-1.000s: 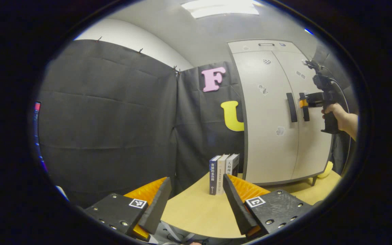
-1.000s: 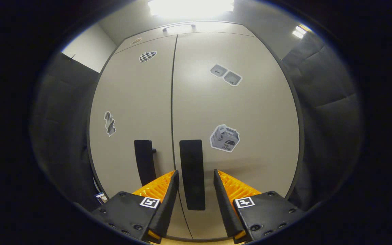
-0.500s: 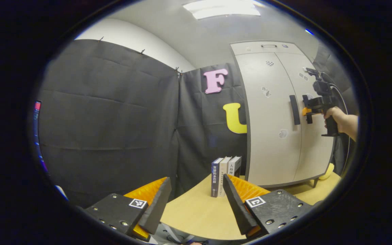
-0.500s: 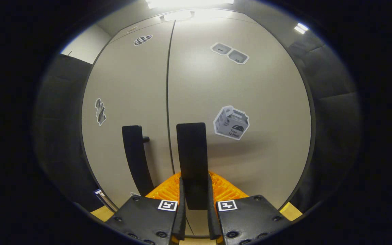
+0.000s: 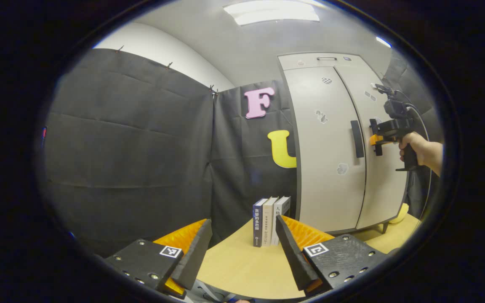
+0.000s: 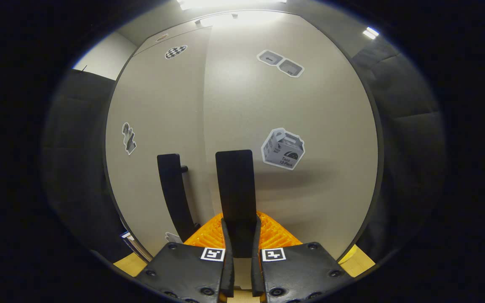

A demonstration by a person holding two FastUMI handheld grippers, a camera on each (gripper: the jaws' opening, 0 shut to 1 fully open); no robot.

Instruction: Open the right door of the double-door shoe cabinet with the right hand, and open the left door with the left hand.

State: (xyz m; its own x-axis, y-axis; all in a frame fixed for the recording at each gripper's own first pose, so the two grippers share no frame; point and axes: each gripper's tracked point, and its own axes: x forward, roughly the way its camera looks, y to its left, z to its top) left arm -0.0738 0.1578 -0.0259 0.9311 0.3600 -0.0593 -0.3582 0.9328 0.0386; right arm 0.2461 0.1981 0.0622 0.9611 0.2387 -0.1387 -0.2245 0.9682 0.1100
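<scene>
Right gripper (image 6: 240, 235), fingers pinched on the black vertical bar handle (image 6: 235, 185) of the pale grey right cabinet door (image 6: 310, 105). Left gripper (image 5: 242, 248), fingers spread with nothing between them, above the light wooden table (image 5: 242, 269), well apart from the grey left door (image 5: 326, 147). Three upright books (image 5: 270, 221) stand just beside the cabinet.

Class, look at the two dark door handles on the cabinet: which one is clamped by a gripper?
The right door's handle: the right gripper is shut on it. The left door's handle beside it stands free.
</scene>
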